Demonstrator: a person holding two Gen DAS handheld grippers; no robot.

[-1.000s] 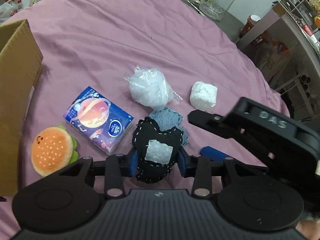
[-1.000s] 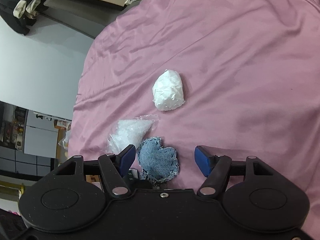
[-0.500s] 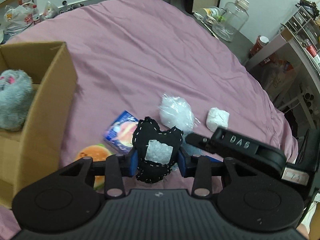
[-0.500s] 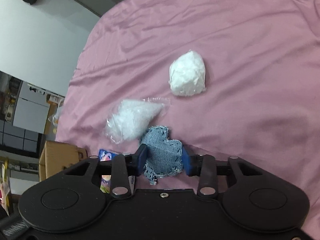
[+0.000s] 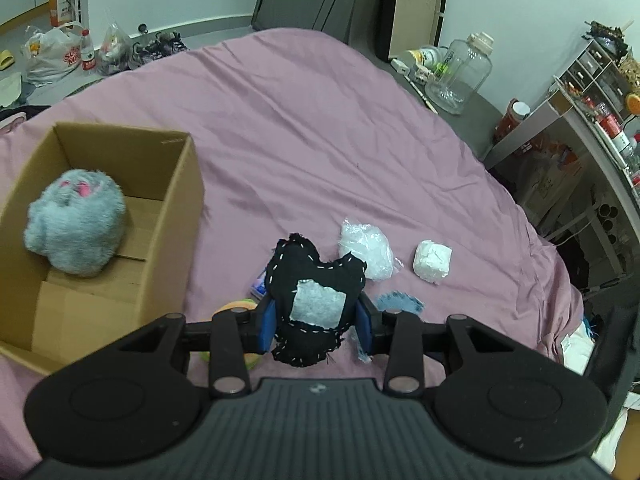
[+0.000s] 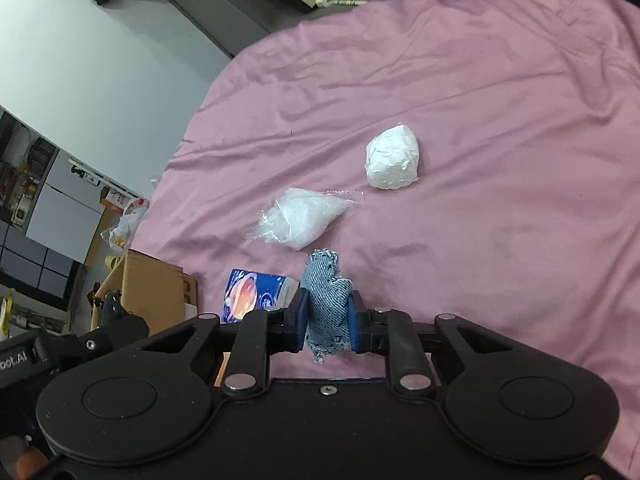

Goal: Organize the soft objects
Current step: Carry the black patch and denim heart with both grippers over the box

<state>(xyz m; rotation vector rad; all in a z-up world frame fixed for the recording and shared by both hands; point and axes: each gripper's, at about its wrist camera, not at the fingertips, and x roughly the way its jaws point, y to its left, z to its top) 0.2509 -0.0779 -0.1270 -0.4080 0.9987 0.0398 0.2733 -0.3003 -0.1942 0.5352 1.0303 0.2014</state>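
My right gripper point(image 6: 327, 320) has just clamped the denim heart point(image 6: 326, 304) and lifted it; my left gripper point(image 5: 316, 322), gripping the black heart point(image 5: 316, 292), now faces the cardboard box point(image 5: 176, 216) ahead-left.

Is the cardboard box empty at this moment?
No, a grey plush toy lies inside the cardboard box, as the left wrist view shows.

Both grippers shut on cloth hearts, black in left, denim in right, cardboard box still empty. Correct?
Not quite: the cardboard box already holds a grey plush toy, per the left wrist view. Left gripper grips the black heart; right gripper grips the denim heart.
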